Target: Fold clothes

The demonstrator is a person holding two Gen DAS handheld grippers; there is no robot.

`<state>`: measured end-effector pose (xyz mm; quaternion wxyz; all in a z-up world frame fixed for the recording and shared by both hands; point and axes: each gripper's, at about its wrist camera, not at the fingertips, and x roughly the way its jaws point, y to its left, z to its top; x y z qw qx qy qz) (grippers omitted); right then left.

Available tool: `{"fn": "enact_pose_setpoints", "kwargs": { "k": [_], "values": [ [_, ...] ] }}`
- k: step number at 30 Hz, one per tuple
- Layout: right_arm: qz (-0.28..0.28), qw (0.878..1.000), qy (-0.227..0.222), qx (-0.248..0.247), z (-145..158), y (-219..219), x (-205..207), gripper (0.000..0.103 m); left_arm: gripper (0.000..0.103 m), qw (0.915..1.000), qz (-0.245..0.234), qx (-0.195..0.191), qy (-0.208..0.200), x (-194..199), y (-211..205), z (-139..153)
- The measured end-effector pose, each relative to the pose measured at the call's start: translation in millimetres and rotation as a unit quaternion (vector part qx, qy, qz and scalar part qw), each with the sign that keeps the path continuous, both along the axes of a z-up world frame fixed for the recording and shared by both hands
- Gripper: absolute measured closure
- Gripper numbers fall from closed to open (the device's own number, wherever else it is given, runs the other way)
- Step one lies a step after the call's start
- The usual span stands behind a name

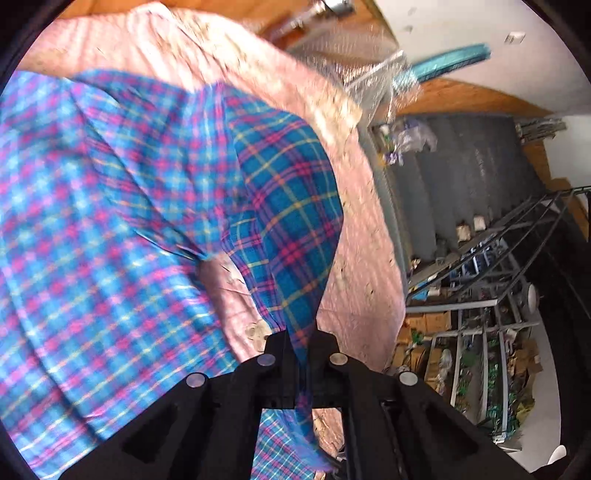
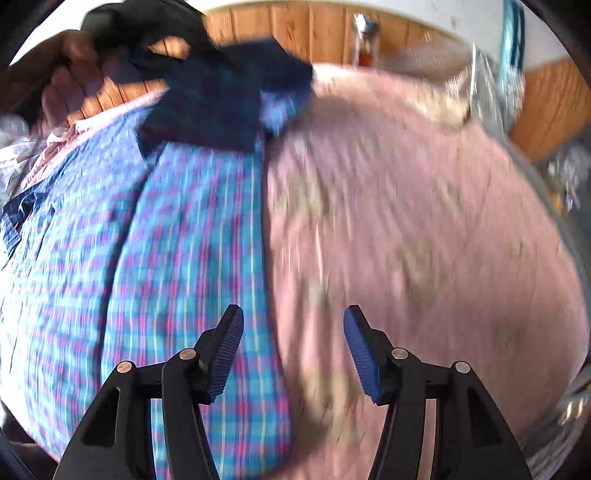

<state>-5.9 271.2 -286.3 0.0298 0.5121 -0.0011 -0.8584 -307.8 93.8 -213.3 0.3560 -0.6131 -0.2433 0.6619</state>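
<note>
While its jaws pinch a fold of cloth between them, the left gripper (image 1: 301, 345) sits at the six o'clock edge of the left wrist view, and the pinched strip of the plaid shirt (image 1: 110, 229) runs up from the jaws toward twelve o'clock as a raised, darker flap. From that flap the blue, pink and yellow checks spread out toward nine o'clock, lying over a pink bedspread (image 1: 362, 258) that shows bare at three o'clock of the jaws and again along the top of the view. Past the bedspread's edge, toward three o'clock, grey stairs (image 1: 461, 173) climb beside a black metal railing (image 1: 532, 236), and cluttered metal shelving (image 1: 480, 369) stands at about four o'clock.

In the right wrist view, the right gripper (image 2: 293, 350) is at six o'clock with its jaws spread wide and nothing between them; the blue ribbed pads (image 2: 227, 354) are clear of the cloth. The jaws hover over the shirt's long straight edge: plaid shirt (image 2: 166, 266) under the left finger, bedspread (image 2: 424, 240) under the right. Farther up, near eleven o'clock, a corner of the shirt is lifted off the bed and looks dark in shadow, and a hand (image 2: 70, 85) with a black gripper body is at ten o'clock. Beyond, a wooden panelled wall (image 2: 314, 33) runs across twelve o'clock. Much of this view is blurred.
</note>
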Motion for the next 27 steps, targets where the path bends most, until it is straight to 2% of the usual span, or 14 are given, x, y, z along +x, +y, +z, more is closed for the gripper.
{"fn": "enact_pose_setpoints", "kwargs": {
  "k": [1,2,3,4,5,9,13,15,17,20,23,27],
  "values": [
    [0.001,1.000,-0.020,-0.011,-8.6,0.4,7.5,0.048,0.101,1.0000,0.006,0.003,0.005,-1.1,-13.2,4.9],
    [0.002,0.999,-0.040,-0.023,-17.1,0.9,14.9,0.056,0.101,0.9999,0.012,0.005,0.008,-1.2,-24.9,8.9],
    [0.000,0.999,-0.033,-0.006,-17.3,-4.0,23.4,0.072,0.101,0.9998,0.017,0.008,0.010,-2.2,-34.2,10.7],
    [0.005,0.999,-0.034,0.007,-13.5,-12.2,20.2,0.099,0.101,0.9996,0.023,0.009,0.013,-2.2,-41.0,11.3],
    [0.006,0.999,-0.035,0.010,-8.5,-20.9,19.6,0.099,0.101,0.9994,0.029,0.011,0.017,-2.8,-49.4,13.3],
    [0.033,0.998,0.022,0.056,42.3,-70.5,28.5,0.100,0.101,0.9964,0.061,0.043,0.040,4.7,-97.7,32.5],
    [0.095,0.990,0.070,0.077,96.6,-133.0,42.8,0.100,0.101,0.9899,0.109,0.064,0.065,9.7,-177.3,51.8],
    [0.132,0.985,0.075,0.077,108.0,-173.5,40.2,0.100,0.101,0.9865,0.132,0.059,0.076,10.8,-222.1,60.6],
    [0.164,0.981,0.068,0.072,104.5,-203.7,39.0,0.100,0.101,0.9827,0.158,0.051,0.082,12.9,-266.3,65.0],
    [0.202,0.976,0.041,0.073,74.9,-244.8,47.9,0.100,0.101,0.9767,0.196,0.032,0.080,20.8,-335.3,62.6],
    [0.222,0.972,0.015,0.077,51.5,-273.8,56.0,0.100,0.101,0.9717,0.224,0.000,0.076,36.3,-383.1,55.3],
    [0.237,0.968,-0.003,0.084,39.7,-285.1,76.2,0.100,0.101,0.9643,0.254,-0.023,0.070,57.2,-426.0,42.3]
  ]
}}
